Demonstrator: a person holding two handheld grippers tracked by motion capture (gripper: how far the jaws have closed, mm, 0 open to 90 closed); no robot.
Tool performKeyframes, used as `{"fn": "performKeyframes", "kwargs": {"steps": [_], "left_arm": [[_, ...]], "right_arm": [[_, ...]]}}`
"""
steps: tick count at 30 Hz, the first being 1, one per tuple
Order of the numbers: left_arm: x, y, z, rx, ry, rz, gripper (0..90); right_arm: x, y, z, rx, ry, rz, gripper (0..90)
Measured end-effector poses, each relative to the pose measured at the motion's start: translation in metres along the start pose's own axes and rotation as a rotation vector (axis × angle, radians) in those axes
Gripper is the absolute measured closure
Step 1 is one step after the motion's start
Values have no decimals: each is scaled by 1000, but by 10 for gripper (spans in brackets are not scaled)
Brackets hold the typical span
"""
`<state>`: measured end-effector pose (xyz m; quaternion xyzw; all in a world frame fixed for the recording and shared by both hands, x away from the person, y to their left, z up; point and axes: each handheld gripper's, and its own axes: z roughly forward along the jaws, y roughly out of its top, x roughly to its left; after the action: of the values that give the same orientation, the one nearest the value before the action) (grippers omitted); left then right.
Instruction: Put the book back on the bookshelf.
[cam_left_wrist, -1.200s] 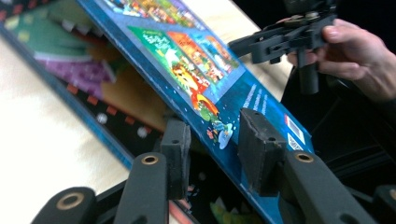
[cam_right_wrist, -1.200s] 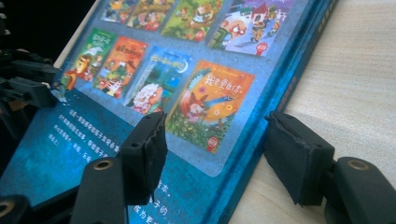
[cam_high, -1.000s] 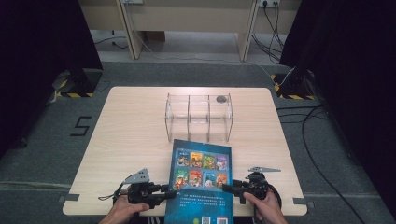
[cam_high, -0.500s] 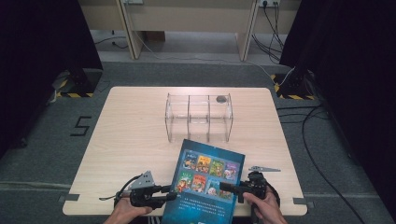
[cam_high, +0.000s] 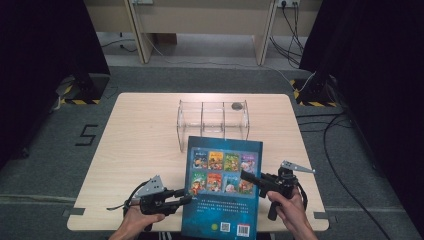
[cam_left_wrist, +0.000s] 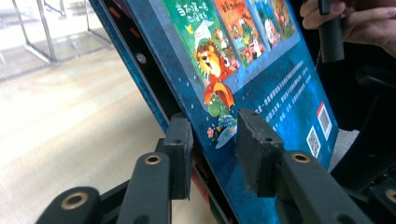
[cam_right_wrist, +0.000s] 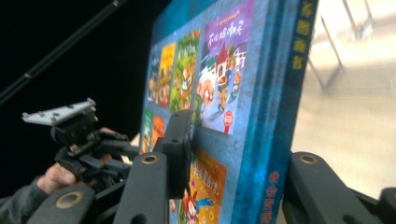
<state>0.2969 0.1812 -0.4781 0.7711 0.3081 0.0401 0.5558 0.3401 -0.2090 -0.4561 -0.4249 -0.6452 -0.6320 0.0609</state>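
Note:
A thick blue children's book set (cam_high: 222, 205) with cartoon covers on its face is held between both grippers, tilted up off the table near the front edge. My left gripper (cam_high: 185, 198) grips its left edge. In the left gripper view the pads (cam_left_wrist: 256, 149) press on the book (cam_left_wrist: 261, 70) front and back. My right gripper (cam_high: 246, 177) clamps the right edge, higher than the left one. Its jaws have just been closing with the book (cam_right_wrist: 261, 93) between them, and one pad (cam_right_wrist: 180, 140) lies on the cover.
A clear acrylic organizer (cam_high: 212, 120) with three compartments stands behind the book at mid-table, with a small dark grey object (cam_high: 236, 106) at its back right. The pale wooden table (cam_high: 140, 135) has bare room on its left half. Cables and dark curtains surround it.
The book has come up off the table and tilted, its right side rising with the right gripper. The left gripper has stayed almost in place.

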Motion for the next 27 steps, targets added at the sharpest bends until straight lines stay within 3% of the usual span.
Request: {"fn": "performKeyframes", "kwargs": {"steps": [2, 5, 6, 8, 12, 15, 19, 20, 21, 22, 23, 25, 26, 27], "left_arm": [[3, 4, 0, -20, 25, 9, 657], [8, 14, -2, -41, 70, 47, 675], [9, 17, -2, -48, 103, 73, 675], [11, 19, -3, -57, 120, 92, 675], [10, 16, -3, -73, 135, 123, 674], [0, 14, -1, -92, 193, 231, 669], [-3, 15, -1, -100, 228, 256, 664], [-2, 15, -1, -111, 238, 261, 666], [-3, 15, -1, -119, 251, 275, 675], [-3, 15, -2, -121, 271, 300, 675], [-3, 15, -3, -122, 280, 319, 682], [-3, 13, -3, -131, 286, 341, 683], [-4, 11, -4, -141, 288, 372, 683], [-4, 11, -4, -141, 288, 372, 683]], "right_arm": [[4, 10, 2, -7, 6, -36, 661], [12, 26, 7, -28, 28, -101, 680], [14, 29, 8, -29, 27, -117, 682], [17, 34, 11, -31, 30, -144, 684], [16, 34, 11, -16, 31, -177, 682], [12, 31, 9, 3, 16, -194, 652], [16, 33, 7, 6, 19, -229, 659], [18, 34, 7, 8, 21, -245, 662], [24, 38, 8, 1, 24, -295, 664], [24, 38, 8, 1, 24, -295, 664], [29, 40, 8, 0, 19, -355, 661], [31, 40, 9, -1, 15, -367, 659], [34, 39, 8, 5, 11, -405, 650], [34, 39, 8, 5, 11, -405, 650]]}}
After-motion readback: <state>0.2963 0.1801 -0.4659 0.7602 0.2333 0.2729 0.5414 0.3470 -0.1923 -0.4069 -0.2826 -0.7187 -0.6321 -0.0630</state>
